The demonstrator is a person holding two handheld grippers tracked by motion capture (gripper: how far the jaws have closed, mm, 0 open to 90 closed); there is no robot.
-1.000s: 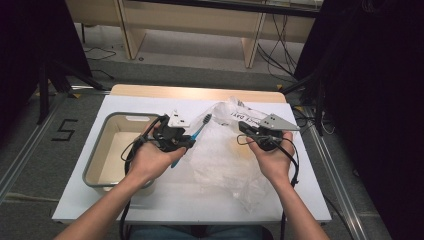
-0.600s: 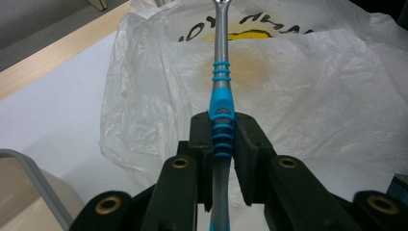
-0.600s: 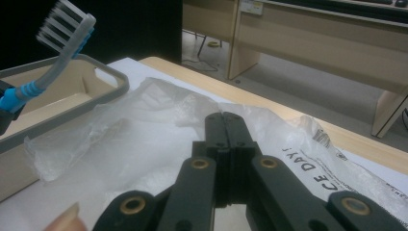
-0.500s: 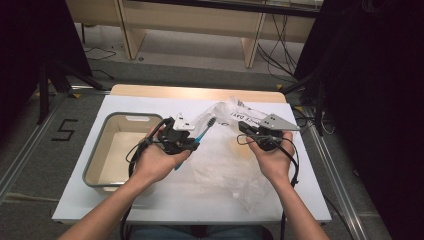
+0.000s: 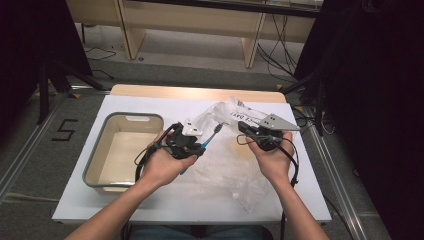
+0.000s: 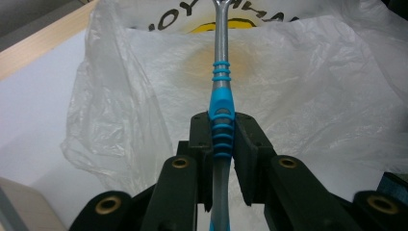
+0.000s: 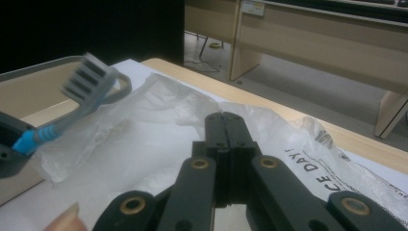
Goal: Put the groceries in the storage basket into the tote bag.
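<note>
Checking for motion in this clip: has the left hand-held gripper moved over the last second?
Yes. The left hand-held gripper, holding the toothbrush, has shifted right, away from the grey bin.

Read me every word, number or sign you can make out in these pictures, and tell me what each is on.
"CE DAY!" on the thin white plastic bag, cut off at the left.
"5" marked in black on the grey floor.
Mirrored black letters on the bag in the left gripper view: cut off, unreadable.
Small print beside "CE DAY!": too small.
</note>
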